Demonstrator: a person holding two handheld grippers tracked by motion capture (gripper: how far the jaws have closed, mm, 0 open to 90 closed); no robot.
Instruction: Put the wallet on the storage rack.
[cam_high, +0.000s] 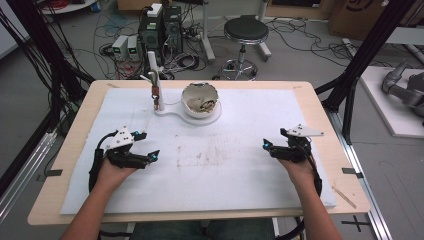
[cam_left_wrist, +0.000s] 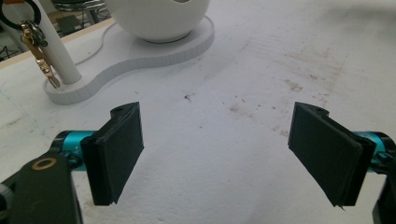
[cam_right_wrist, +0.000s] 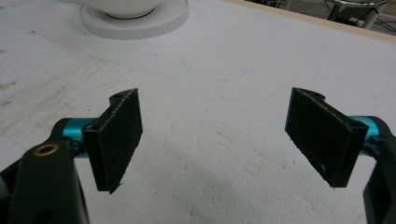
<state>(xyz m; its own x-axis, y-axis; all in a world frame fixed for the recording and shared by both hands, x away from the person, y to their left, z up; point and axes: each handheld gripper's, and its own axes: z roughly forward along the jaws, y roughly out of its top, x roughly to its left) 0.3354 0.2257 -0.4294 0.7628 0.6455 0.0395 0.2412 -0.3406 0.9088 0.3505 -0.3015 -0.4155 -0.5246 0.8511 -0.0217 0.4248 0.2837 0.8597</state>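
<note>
A white bowl (cam_high: 200, 100) with something crumpled and beige (cam_high: 204, 105) inside stands on a white base (cam_high: 172, 112) at the back middle of the mat. A white post (cam_high: 152, 67) rises from that base, and a brass clip on a ring (cam_high: 156, 97) hangs from it. My left gripper (cam_high: 149, 144) rests on the mat's left side, open and holding nothing. My right gripper (cam_high: 274, 139) rests on the right side, also open and holding nothing. The left gripper view shows its jaws wide apart (cam_left_wrist: 217, 149), with the bowl (cam_left_wrist: 159, 18), post (cam_left_wrist: 58, 53) and clip (cam_left_wrist: 39, 53) ahead. The right gripper view shows wide jaws (cam_right_wrist: 212, 140) and the bowl (cam_right_wrist: 123, 7) far ahead.
A white foam mat (cam_high: 210, 180) with brownish stains in its middle covers most of the wooden table (cam_high: 320, 100). Beyond the table's far edge stand a stool (cam_high: 245, 32), computer boxes (cam_high: 160, 30) and loose cables on the floor. Black frame posts (cam_high: 365, 55) rise at both sides.
</note>
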